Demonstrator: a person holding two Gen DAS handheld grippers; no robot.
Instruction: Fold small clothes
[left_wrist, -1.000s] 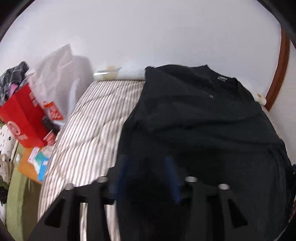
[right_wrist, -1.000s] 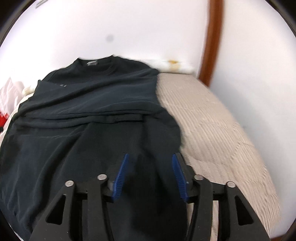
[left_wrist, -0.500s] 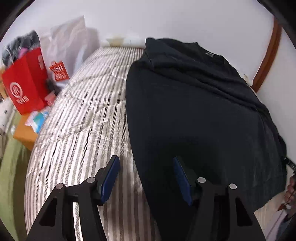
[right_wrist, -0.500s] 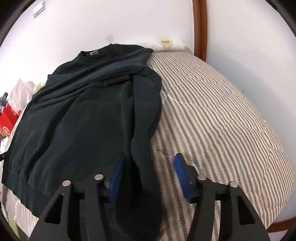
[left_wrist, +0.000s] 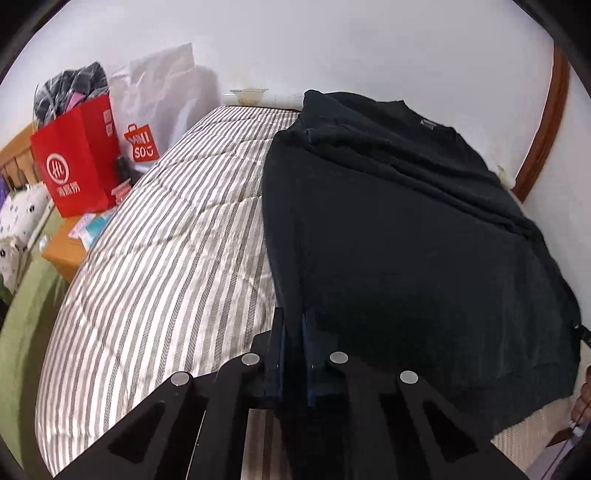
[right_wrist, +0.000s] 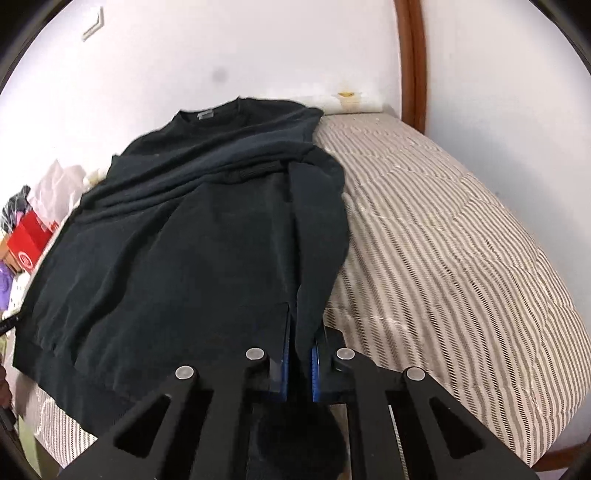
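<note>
Left gripper: jaws just closed, now pinched tight on near left corner of the black shirt, at the hem end. Right gripper: jaws also just closed, clamped on a hanging fold at shirt's right edge, hem side, cloth running between the blue pads.

Shirt itself: lying spread on striped bedcover, collar & label at far end by the wall, hem at near end toward both grippers. Sleeves seemingly tucked in across upper body, so prob mid-fold, hem-to-collar fold likely next.

Risks, as judged:
- Right grip looks to be on a loose flap rather than the true corner; on lifting, could get one layer only, rest sagging → crooked fold.
- Left pinch very close to fabric edge; could slip out under tension.
- Uneven pull betw. the two sides → tucked sleeves sliding out, creases near collar worsening.
- Dragging instead of lifting → bedcover bunching under shirt.

Hard to tell / hidden:
- How many layers each pair of jaws has: can't tell, black on black.
- Near hem partly behind gripper bodies in both views.
- Sleeve layout unclear, folds merging in dark cloth.
- Right gripper barely showing at right edge of left view, cut off.
- Left of shirt, beyond bed edge: red bag, white bag, clutter partly cut off.
</note>
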